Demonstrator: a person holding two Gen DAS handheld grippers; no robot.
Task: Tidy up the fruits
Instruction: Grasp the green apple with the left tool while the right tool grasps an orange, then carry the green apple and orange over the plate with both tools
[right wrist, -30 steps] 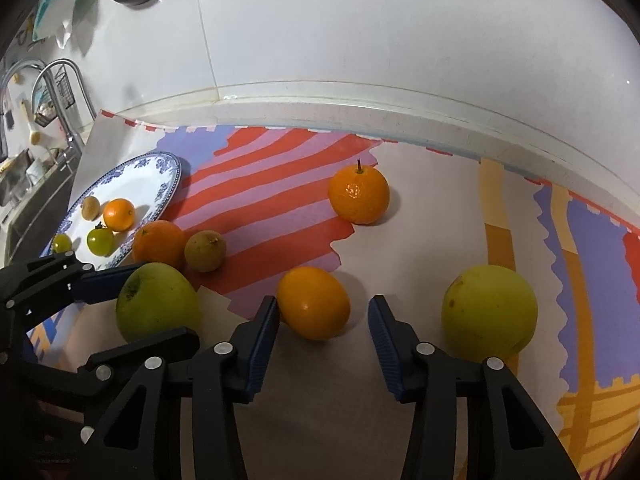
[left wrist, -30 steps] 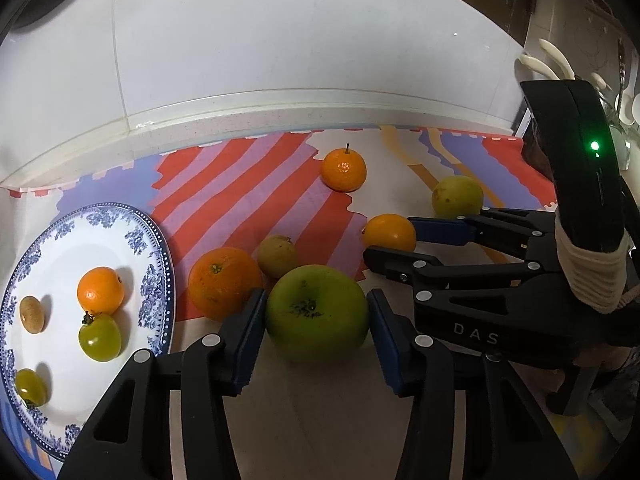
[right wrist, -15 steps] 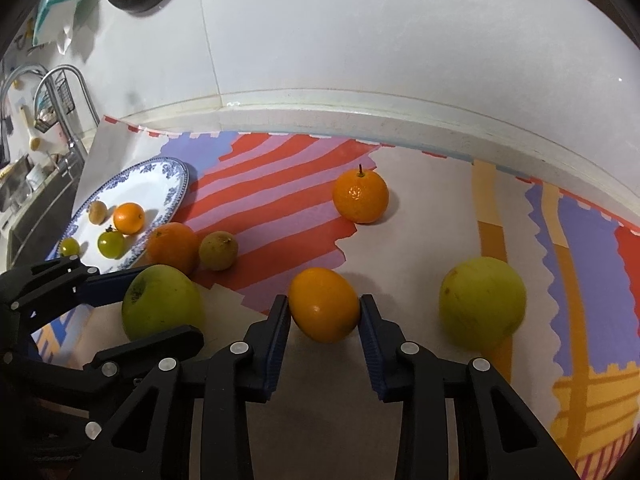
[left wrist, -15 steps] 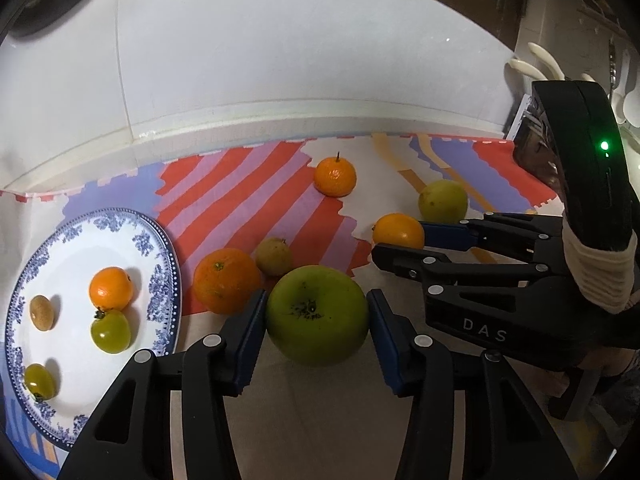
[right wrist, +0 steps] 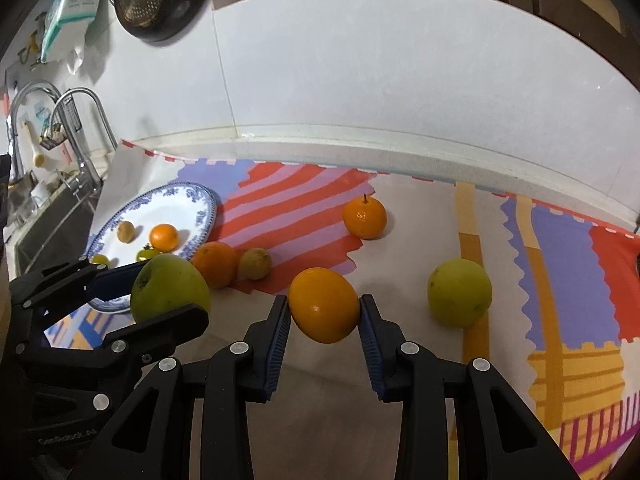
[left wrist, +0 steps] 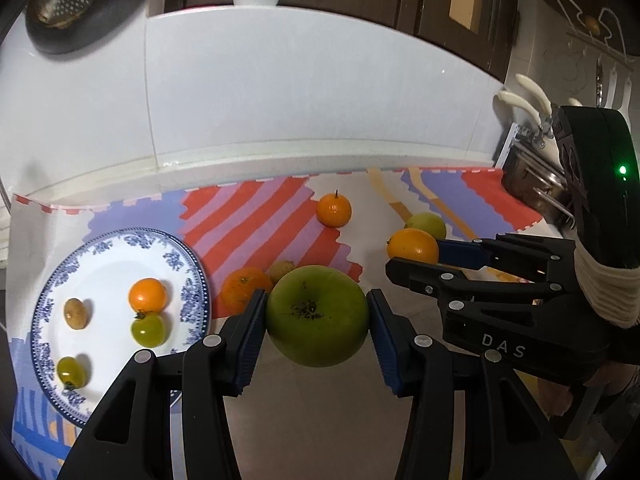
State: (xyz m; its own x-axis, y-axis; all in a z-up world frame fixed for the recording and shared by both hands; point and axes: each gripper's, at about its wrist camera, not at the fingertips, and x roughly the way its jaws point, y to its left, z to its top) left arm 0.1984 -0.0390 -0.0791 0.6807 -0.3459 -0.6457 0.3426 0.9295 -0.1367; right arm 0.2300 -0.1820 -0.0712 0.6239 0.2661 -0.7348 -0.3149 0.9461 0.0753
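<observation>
My left gripper (left wrist: 317, 320) is shut on a large green apple (left wrist: 317, 316) and holds it above the mat. My right gripper (right wrist: 324, 308) is shut on an orange (right wrist: 324, 305), also lifted; this orange also shows in the left wrist view (left wrist: 413, 245). The green apple appears in the right wrist view (right wrist: 168, 289) too. A blue-patterned white plate (left wrist: 116, 248) at the left holds a small orange (left wrist: 147, 293), two green tomatoes (left wrist: 149, 329) and a small brown fruit (left wrist: 75, 313).
On the striped mat (right wrist: 300, 204) lie a stemmed mandarin (right wrist: 364, 217), a yellow-green fruit (right wrist: 459, 292), another orange (right wrist: 215, 263) and a small brownish fruit (right wrist: 254, 263). A white wall runs behind. A sink with taps (right wrist: 76, 136) is at far left.
Both grippers have risen and pulled back, carrying their fruit. The right gripper closed on the orange and lifted it; the left keeps the green apple.
</observation>
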